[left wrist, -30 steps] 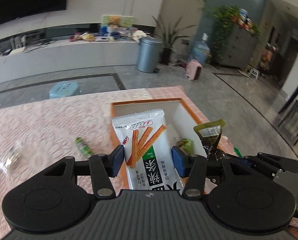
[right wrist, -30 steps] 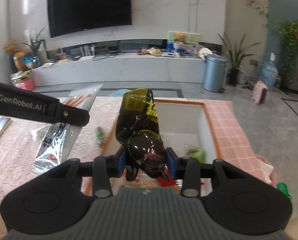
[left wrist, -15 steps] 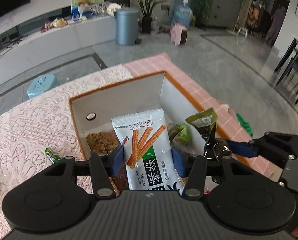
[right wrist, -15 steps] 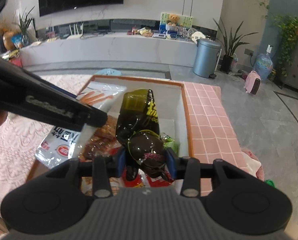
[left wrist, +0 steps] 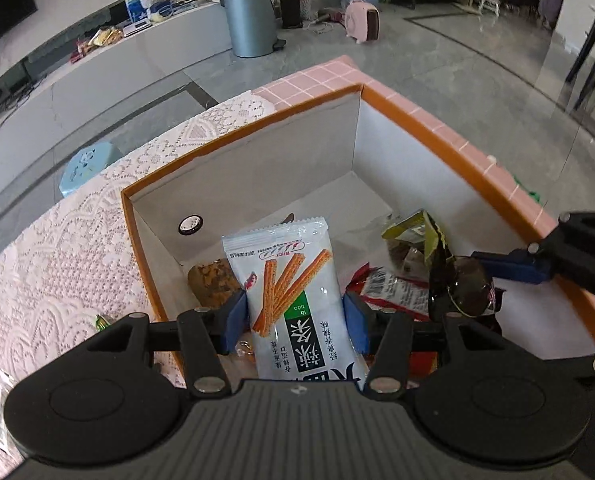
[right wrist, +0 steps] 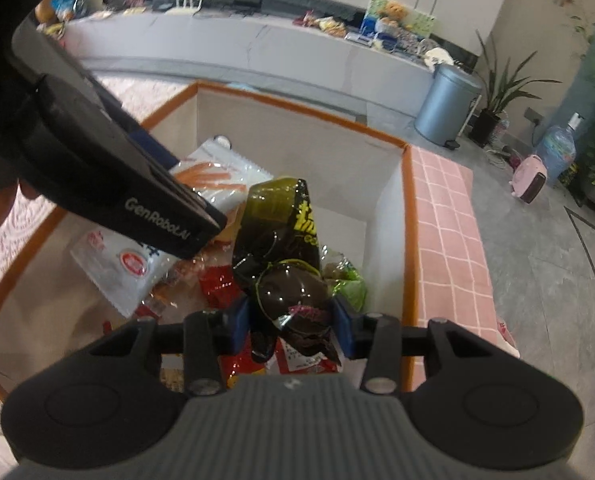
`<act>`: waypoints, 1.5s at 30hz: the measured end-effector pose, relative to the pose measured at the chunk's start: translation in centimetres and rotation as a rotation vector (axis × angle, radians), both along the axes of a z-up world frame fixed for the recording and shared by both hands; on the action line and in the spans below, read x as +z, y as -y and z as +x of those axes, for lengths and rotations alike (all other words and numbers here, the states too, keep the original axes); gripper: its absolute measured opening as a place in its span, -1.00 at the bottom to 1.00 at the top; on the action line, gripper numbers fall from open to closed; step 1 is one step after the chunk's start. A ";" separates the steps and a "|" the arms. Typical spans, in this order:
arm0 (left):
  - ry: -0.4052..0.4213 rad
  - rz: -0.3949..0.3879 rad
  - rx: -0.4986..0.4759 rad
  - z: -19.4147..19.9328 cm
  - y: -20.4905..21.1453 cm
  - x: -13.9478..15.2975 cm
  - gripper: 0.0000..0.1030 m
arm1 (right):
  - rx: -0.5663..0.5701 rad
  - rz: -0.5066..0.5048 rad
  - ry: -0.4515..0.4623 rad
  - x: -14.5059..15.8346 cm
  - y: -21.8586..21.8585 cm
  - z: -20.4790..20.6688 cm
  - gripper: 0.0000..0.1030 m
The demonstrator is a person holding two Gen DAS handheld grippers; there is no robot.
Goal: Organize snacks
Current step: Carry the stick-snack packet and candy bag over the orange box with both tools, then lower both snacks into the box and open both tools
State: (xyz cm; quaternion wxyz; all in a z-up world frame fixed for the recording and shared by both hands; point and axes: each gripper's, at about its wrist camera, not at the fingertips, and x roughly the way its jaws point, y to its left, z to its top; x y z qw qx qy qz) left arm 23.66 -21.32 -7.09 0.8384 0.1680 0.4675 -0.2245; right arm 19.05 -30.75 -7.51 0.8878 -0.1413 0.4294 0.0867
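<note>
Left gripper (left wrist: 295, 322) is pinching a white spicy-strip packet (left wrist: 293, 300) across its width, blue pads pressing on both long edges, packet standing upright ahead of the fingers. Right gripper (right wrist: 291, 322) is clamping a dark olive snack bag (right wrist: 283, 256) at its crumpled lower end; the printed top is sticking up and forward from the fingers. Both tools are pointing steeply down into the orange-rimmed box (left wrist: 437, 128), which is sitting directly below and ahead of them on the pink lace tablecloth (left wrist: 49, 264). Under the fingertips, red-wrapped snacks (right wrist: 217, 284) and a green packet (right wrist: 349, 288) are already lying on the box floor; a brown biscuit pack (left wrist: 211, 284) is showing just left of the left gripper's fingers. Judgement: each packet is being held by its edge or tail so it hangs clear and can drop flat onto the pile. The two tools are working side by side, the left gripper's arm crossing the upper left of the right wrist view, so crowding looks likely at release. A small green wrapper (left wrist: 101, 322) is lying outside the box, left of the left gripper.
</note>
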 end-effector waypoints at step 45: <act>0.103 0.008 0.050 -4.4 -4.6 6.2 0.51 | 0.003 -0.032 -0.115 4.4 -4.1 -0.5 0.70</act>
